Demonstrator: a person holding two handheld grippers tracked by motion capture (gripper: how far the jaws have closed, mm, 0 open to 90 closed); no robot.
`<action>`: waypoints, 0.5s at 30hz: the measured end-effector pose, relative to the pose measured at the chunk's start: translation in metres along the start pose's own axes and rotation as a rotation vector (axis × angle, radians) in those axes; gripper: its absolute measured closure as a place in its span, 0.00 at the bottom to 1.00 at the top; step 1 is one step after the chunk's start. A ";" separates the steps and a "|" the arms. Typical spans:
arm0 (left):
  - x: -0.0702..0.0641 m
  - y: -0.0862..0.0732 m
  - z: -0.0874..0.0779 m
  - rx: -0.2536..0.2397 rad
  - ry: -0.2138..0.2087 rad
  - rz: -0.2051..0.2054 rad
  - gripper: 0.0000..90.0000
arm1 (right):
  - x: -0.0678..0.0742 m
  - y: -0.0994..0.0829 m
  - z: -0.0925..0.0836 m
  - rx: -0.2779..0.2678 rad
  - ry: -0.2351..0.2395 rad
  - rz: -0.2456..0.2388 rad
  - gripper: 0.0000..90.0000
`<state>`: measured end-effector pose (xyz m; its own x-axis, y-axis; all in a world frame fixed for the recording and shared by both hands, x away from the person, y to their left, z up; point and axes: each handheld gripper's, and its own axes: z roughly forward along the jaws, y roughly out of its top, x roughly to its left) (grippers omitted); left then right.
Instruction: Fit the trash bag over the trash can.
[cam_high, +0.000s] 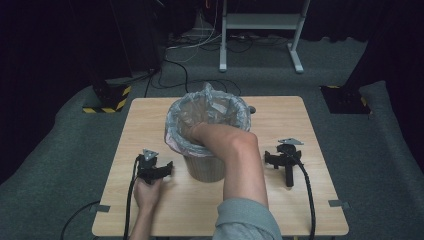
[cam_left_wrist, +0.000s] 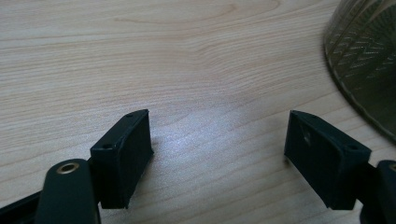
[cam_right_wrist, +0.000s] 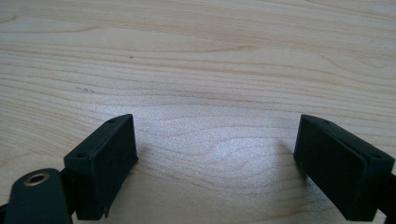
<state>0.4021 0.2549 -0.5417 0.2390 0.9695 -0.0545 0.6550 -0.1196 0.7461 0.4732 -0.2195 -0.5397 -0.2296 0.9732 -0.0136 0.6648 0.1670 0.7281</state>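
Closest to the high camera is the person's grey sleeve (cam_high: 248, 220), low in the picture. The bare arm goes up from it, and the right hand (cam_high: 196, 134) reaches down into the bin (cam_high: 205, 167) in the middle of the wooden table (cam_high: 280, 117). The bin is a round, light-coloured waste basket, standing upright. A thin see-through plastic bag (cam_high: 220, 106) lines it, and the top of the bag is folded out over the rim. I cannot tell if anything lies under the bag; the hand hides the bottom.

The left hand (cam_high: 146, 194) rests on the table by the left gripper (cam_high: 159, 168), just left of the bin. The right gripper (cam_high: 279, 159) lies on the table by itself, right of the bin, with its cable (cam_high: 306, 190) running back to the near edge.

In the left gripper view, the two black jaws stand wide apart with bare wood between them. The bin's ribbed wall (cam_left_wrist: 366, 70) is near, at the upper right, not touching the jaws.

In the right gripper view, the jaws also stand wide apart over bare table, holding nothing.

I think the job right now is pushing the bag down so it sits flat inside. To do it well, the hand should press gently and spread the bag to the sides, so the thin plastic does not rip and the rim stays covered. The bin looks light, so pushing straight down should keep it from tipping.
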 end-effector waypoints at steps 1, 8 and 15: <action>0.000 0.000 0.000 -0.001 0.000 0.001 0.26 | 0.000 0.000 0.000 0.000 0.000 0.000 0.14; 0.000 0.000 0.000 -0.002 -0.003 0.003 0.26 | 0.000 0.000 0.000 0.000 0.000 0.000 0.14; 0.000 0.000 0.000 -0.002 -0.003 0.006 0.26 | 0.000 0.000 0.000 0.000 0.000 -0.001 0.14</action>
<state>0.4023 0.2548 -0.5417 0.2452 0.9681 -0.0518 0.6524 -0.1253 0.7474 0.4732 -0.2196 -0.5397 -0.2301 0.9731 -0.0143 0.6644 0.1678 0.7283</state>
